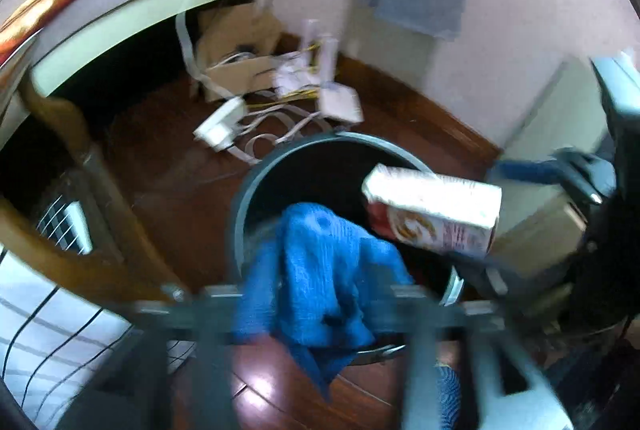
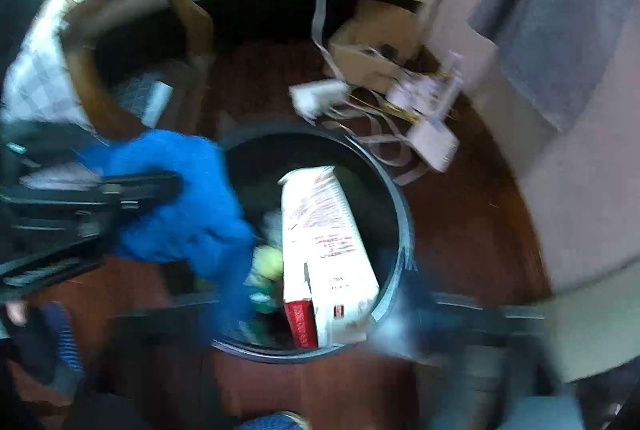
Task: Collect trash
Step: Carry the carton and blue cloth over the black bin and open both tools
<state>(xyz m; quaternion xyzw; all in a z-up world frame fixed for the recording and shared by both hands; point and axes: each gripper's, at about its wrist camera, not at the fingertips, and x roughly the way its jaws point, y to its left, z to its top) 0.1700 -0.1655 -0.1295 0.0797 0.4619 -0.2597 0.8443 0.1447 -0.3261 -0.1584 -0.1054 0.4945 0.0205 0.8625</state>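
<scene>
A round dark bin (image 1: pixel 248 198) (image 2: pixel 400 214) stands on the wooden floor. A blue cloth (image 1: pixel 320 270) (image 2: pixel 188 198) hangs over its near rim between the spread, blurred fingers of my left gripper (image 1: pixel 308 302) (image 2: pixel 132 214), which looks open. A white and red carton (image 1: pixel 432 214) (image 2: pixel 324 238) sits tilted over the bin's mouth. It lies between the wide-apart fingers of my right gripper (image 2: pixel 320 310) (image 1: pixel 516 222), and the pads do not seem to press on it. Greenish trash (image 2: pixel 268 262) lies inside the bin.
Behind the bin lie a white power strip (image 1: pixel 220 126), tangled cables and an open cardboard box (image 2: pixel 372 46). A wooden chair leg (image 1: pixel 80 150) is at the left and a pink wall (image 1: pixel 500 50) at the right. A foot in a striped sock (image 2: pixel 60 342) is near the bin.
</scene>
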